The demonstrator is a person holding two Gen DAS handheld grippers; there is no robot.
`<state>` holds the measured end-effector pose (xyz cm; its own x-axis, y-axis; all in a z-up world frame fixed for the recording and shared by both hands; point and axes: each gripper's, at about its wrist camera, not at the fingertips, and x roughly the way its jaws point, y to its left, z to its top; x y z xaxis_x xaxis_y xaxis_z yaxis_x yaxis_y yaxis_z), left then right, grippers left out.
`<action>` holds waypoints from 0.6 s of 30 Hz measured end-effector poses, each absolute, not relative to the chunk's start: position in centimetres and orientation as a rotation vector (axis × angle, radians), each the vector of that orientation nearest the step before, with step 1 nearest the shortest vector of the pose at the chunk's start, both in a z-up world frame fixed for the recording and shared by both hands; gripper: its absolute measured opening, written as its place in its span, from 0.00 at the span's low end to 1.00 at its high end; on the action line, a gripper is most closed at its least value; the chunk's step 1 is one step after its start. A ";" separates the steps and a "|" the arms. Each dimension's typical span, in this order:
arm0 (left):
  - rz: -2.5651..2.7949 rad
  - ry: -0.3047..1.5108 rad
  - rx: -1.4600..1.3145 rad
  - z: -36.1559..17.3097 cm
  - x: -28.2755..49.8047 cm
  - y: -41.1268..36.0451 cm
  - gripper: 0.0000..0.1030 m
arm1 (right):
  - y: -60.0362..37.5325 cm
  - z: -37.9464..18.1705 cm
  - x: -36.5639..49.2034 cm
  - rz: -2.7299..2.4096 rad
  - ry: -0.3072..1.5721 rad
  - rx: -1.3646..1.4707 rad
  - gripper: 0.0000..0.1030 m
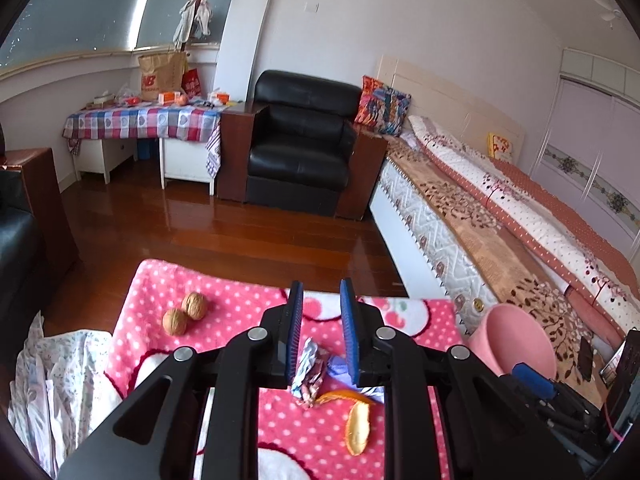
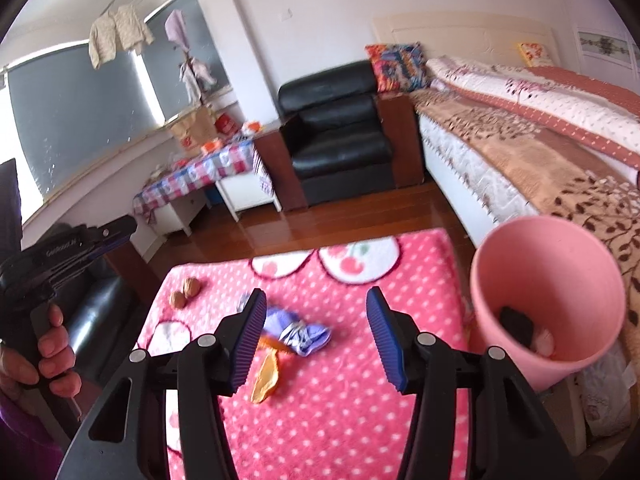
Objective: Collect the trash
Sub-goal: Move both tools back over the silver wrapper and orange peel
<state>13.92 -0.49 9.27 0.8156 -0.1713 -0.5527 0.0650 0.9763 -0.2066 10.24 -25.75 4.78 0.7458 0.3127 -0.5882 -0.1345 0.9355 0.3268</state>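
Note:
On the pink dotted blanket (image 2: 360, 420) lie a crumpled foil wrapper (image 1: 308, 372), a purple wrapper (image 2: 310, 338), orange peel (image 2: 266, 376) and two walnuts (image 2: 186, 292). My left gripper (image 1: 322, 300) hovers over the foil wrapper with a narrow gap between its blue pads and nothing held. My right gripper (image 2: 317, 298) stands wide open above the purple wrapper and is also empty. A pink bin (image 2: 548, 300) tilts at the blanket's right edge, with a dark item and something pale inside. In the right wrist view a hand (image 2: 48, 352) holds the left gripper (image 2: 106, 236) at the far left.
A bed (image 1: 500, 216) runs along the right, close behind the pink bin (image 1: 516, 340). A black armchair (image 1: 300, 148) and a table with a checked cloth (image 1: 144, 120) stand across the wooden floor (image 1: 224, 232). Floral fabric (image 1: 60, 380) lies left of the blanket.

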 end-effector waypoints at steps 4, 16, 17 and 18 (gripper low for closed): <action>-0.127 0.659 -0.183 6.7 14.7 0.4 0.18 | -23.6 2.5 10.8 0.282 0.753 0.260 0.50; -0.186 0.795 -0.122 -0.4 16.9 0.3 0.18 | -18.3 -3.5 12.6 0.386 0.882 0.229 0.50; -0.188 0.805 -0.112 -0.9 17.1 0.1 0.18 | -18.0 -3.8 12.7 0.388 0.891 0.224 0.49; -0.190 0.816 -0.104 -1.4 17.2 0.0 0.18 | -17.7 -4.2 12.8 0.389 0.899 0.219 0.48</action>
<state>17.25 -0.03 -1.42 0.6693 -0.2087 -0.7130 0.1285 0.9778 -0.1656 12.81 -17.72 -4.16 0.5590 0.4175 -0.7164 -0.2368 0.9084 0.3445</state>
